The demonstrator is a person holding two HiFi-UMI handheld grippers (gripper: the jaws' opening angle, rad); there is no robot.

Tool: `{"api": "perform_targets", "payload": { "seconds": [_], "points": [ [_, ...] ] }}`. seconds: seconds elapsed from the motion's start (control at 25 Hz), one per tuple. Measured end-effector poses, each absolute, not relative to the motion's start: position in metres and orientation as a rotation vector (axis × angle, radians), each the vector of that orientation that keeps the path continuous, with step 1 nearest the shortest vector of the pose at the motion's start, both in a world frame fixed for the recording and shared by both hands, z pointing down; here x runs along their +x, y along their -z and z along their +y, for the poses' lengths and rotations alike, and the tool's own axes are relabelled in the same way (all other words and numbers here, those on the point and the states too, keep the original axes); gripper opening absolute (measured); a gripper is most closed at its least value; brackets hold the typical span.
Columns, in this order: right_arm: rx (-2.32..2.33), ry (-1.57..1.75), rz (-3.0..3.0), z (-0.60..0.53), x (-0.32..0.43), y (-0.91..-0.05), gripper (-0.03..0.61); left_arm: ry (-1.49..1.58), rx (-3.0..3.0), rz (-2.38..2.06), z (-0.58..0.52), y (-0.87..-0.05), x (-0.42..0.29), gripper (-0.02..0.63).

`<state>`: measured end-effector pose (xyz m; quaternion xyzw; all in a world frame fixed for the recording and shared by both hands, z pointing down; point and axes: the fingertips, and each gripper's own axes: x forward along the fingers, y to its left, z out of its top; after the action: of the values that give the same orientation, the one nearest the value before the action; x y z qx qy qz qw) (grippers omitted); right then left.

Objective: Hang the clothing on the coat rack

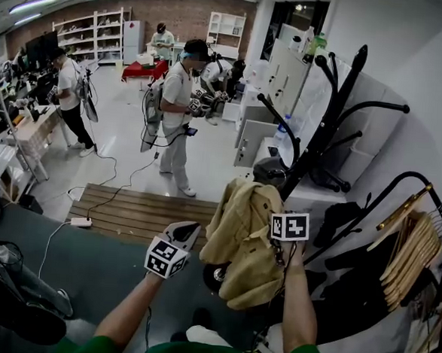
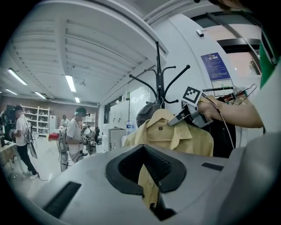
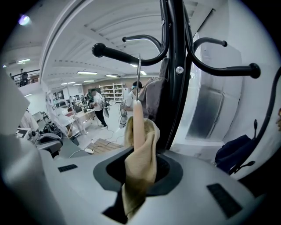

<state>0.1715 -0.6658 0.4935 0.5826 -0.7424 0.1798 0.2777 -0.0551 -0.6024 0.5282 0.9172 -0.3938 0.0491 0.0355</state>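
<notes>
A tan shirt [image 1: 240,241] hangs on a wooden hanger [image 3: 137,125] in front of the black coat rack [image 1: 325,115]. My right gripper [image 1: 276,250] is shut on the hanger's neck and the collar cloth [image 3: 142,162]. The hanger's metal hook [image 3: 138,77] points up just below a rack arm [image 3: 127,56], not touching it. My left gripper [image 1: 191,230] is lower and to the left, shut on a fold of the shirt [image 2: 147,184]. In the left gripper view the right gripper [image 2: 174,121] sits at the shirt's collar beside the rack pole [image 2: 158,74].
A grey cap [image 1: 270,170] hangs on the rack. A garment rail with wooden hangers [image 1: 412,249] and dark clothes stands at right. White cabinets [image 1: 277,78] are behind, a wooden platform [image 1: 139,211] on the floor, and several people [image 1: 177,108] stand farther back.
</notes>
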Motion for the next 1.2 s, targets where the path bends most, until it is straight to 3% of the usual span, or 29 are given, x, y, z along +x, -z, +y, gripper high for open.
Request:
{"api": "perform_targets", "payload": {
  "seconds": [0.6, 0.92, 1.2],
  "points": [
    [1.588, -0.407, -2.028, -0.642, 0.171, -0.470, 0.158, -0.156, 2.827, -1.221, -0.591, -0.523, -0.055, 0.003],
    [1.618, -0.311, -2.101, -0.597, 0.158, -0.443, 0.158, -0.147, 2.842, -1.220, -0.573, -0.516, -0.053, 0.003],
    [1.550, -0.345, -2.129, -0.573, 0.136, -0.476, 0.145, -0.159, 2.839, -1.202, -0.546, -0.523, -0.049, 0.003]
  ]
}}
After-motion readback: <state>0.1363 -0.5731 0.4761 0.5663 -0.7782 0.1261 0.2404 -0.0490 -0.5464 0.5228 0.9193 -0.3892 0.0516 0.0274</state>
